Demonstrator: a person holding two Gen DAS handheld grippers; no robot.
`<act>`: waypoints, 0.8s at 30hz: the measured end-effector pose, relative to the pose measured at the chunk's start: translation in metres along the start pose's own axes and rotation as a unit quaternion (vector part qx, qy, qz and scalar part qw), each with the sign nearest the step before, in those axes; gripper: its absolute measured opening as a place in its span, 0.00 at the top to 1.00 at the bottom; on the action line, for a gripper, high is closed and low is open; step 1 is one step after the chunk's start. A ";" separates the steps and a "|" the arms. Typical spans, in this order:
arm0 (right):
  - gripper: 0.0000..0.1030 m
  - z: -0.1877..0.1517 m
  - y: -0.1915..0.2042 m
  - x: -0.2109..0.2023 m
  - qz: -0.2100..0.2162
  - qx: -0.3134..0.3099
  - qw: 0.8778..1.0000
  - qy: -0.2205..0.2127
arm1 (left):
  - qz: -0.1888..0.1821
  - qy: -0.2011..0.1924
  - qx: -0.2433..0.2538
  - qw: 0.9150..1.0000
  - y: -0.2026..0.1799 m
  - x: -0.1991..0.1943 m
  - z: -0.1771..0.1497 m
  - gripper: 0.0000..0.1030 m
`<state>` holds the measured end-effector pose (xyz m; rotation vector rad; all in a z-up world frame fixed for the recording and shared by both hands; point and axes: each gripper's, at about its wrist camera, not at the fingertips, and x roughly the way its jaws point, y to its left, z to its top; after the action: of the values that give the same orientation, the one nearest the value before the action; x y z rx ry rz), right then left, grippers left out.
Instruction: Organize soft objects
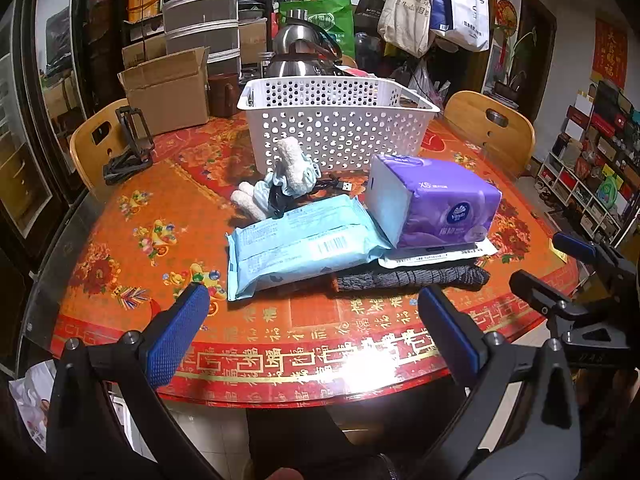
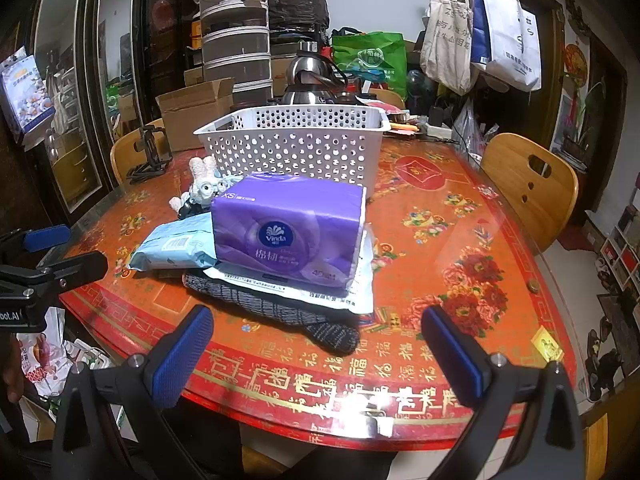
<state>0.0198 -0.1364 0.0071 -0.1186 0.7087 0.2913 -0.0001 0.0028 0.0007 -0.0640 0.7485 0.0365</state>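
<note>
Both tools hang at the near edge of the round red-and-gold patterned worktop [image 1: 132, 216], and neither grips a thing. The left tool [image 1: 308, 332] has its blue pads spread wide over the worktop's rim; the right tool [image 2: 316, 350] is spread just as wide.

The landmark is the white perforated plastic basket [image 1: 340, 128], sitting mid-worktop. Right in front of it, touching or nearly so, a purple plastic-wrapped tissue pack [image 2: 288, 232] stands on a flat white printed pouch [image 2: 332, 294]. That pouch in turn lies over a dark grey knitted cloth [image 2: 316, 328], which sticks out toward the tools. Leaning against the purple pack on the left-tool side, a pale blue wet-wipe packet [image 1: 300, 242] lies flat. Between that packet and the basket, a small white crocheted bunny toy [image 2: 202, 184] sits beside a black USB cable [image 1: 340, 185]. Behind the basket on that same side stands an open brown cardboard box [image 1: 168, 88].
</note>
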 end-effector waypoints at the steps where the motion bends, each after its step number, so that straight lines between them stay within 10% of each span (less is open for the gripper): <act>1: 0.00 0.000 0.000 0.000 0.000 0.000 1.000 0.000 | -0.001 0.000 -0.001 1.000 0.000 0.000 0.000 0.00; 24: 0.00 0.000 0.000 0.000 0.002 -0.001 1.000 0.001 | 0.001 -0.002 0.002 1.000 0.000 0.000 0.001 0.00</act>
<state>0.0198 -0.1362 0.0066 -0.1200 0.7103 0.2960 0.0008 0.0026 0.0018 -0.0602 0.7446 0.0369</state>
